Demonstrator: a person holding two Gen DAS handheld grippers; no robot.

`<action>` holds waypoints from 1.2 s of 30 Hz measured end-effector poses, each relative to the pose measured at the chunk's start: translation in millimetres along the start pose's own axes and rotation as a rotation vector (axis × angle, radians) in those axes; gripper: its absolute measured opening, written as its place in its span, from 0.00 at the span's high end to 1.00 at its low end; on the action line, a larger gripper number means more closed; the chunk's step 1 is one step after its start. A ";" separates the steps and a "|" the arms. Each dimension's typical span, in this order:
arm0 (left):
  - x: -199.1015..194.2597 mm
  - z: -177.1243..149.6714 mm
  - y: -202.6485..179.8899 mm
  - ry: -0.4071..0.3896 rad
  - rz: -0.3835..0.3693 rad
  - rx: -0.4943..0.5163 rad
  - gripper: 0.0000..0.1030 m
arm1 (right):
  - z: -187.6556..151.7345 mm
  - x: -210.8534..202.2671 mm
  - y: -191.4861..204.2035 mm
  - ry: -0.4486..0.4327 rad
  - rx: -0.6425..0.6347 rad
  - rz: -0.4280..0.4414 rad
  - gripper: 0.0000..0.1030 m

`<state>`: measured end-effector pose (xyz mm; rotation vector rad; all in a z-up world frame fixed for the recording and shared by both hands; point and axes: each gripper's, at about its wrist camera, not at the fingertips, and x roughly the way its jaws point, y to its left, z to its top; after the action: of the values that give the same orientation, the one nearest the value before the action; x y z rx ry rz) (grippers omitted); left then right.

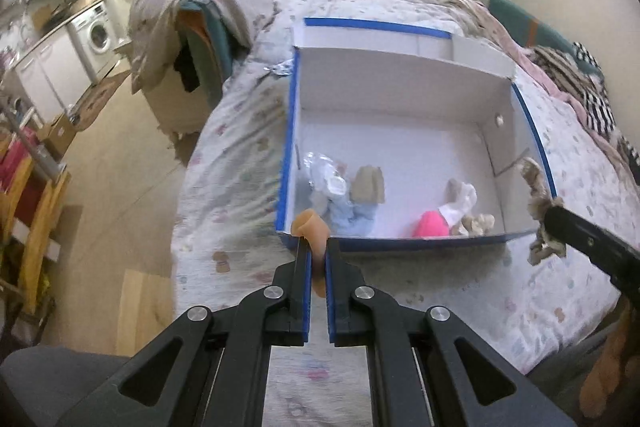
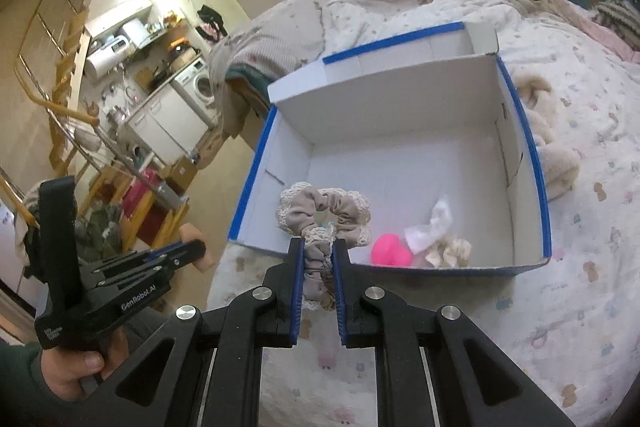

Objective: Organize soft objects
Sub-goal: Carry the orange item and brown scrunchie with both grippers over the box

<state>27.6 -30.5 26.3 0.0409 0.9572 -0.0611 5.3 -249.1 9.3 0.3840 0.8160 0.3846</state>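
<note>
Bed [image 1: 248,131]: patterned quilt, soft and rumpled, runs ahead of both my jaws; its left edge drops to bare floor [image 1: 132,147], open room there beside my left jaws.

Box [image 2: 538,163]: white card, blue-taped rim, open top, lid flap standing at the far side. It sits on the quilt just ahead of both jaws. Near wall low; the far half of the box floor is bare.

Plush toy [image 2: 556,147]: cream, fuzzy, lying on the quilt against the outside of the box's right wall.

Scrunchie [image 2: 324,215]: beige gathered fabric with cream lace trim, ring-shaped. My right gripper [image 2: 319,247] is clamped on its lower part; the loop stands above the tips, over the box's near wall.

Sponge [image 1: 310,225]: tan, smooth, rounded. My left gripper [image 1: 319,247] is pinched narrow on it, at the box's near-left corner.

In the box, near side: pink heart [image 2: 392,249], glossy; white cloth scrap [image 2: 430,225]; small cream scrunchie [image 2: 450,251]; light blue fabric [image 1: 356,217]; crinkled clear wrap [image 1: 324,167]; a tan folded piece [image 1: 368,185].
</note>
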 end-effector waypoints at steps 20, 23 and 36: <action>21.9 48.4 -10.6 -0.037 -0.014 0.037 0.95 | 23.5 6.0 -25.9 -0.043 0.087 -0.062 0.85; 31.3 59.6 -15.4 -0.040 -0.029 0.048 0.95 | 33.7 8.4 -32.4 -0.053 0.097 -0.078 0.85; 93.6 87.7 -26.3 -0.006 -0.039 0.064 0.94 | 74.6 55.3 -49.9 0.000 0.047 -0.166 0.85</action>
<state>151.1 -65.4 0.0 0.0804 0.9496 -0.1279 105.5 -279.7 -2.0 0.3568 0.8516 0.2117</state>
